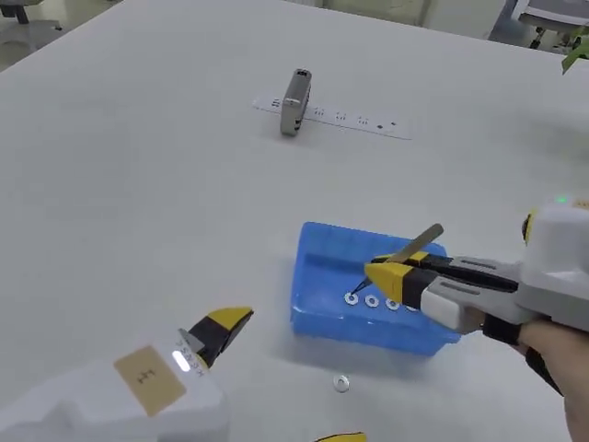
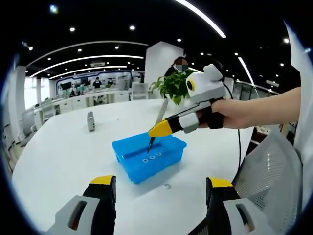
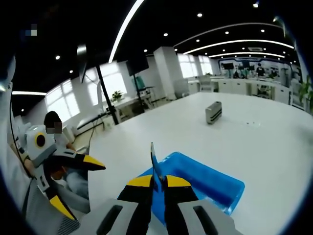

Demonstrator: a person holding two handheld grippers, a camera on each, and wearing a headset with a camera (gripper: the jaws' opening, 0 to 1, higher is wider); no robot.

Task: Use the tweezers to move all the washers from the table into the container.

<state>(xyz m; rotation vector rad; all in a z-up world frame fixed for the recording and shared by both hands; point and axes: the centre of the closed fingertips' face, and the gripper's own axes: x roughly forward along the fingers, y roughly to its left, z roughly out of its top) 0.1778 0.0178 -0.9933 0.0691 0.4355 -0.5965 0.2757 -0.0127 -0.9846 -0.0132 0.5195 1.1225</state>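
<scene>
Left hand-held gripper (image 1: 281,379) jaws wide apart over counter (image 1: 138,203). 1 washer (image 1: 341,383) lies on counter just in front of blue container (image 1: 317,267). 4 washers (image 1: 372,300) inside container. Right hand-held gripper (image 1: 382,274) clamped on tweezers (image 1: 419,245), tips down in container.

Bright overhead light, seemingly soft shadows.

In the head view the right gripper (image 1: 379,273) covers the right end of the row of washers (image 1: 371,301) in the container (image 1: 317,276), so their number cannot be told. The tip of the tweezers (image 1: 419,244) is too small to show whether it holds a washer. One jaw of the left gripper (image 1: 287,378) is cut off by the bottom edge.
</scene>
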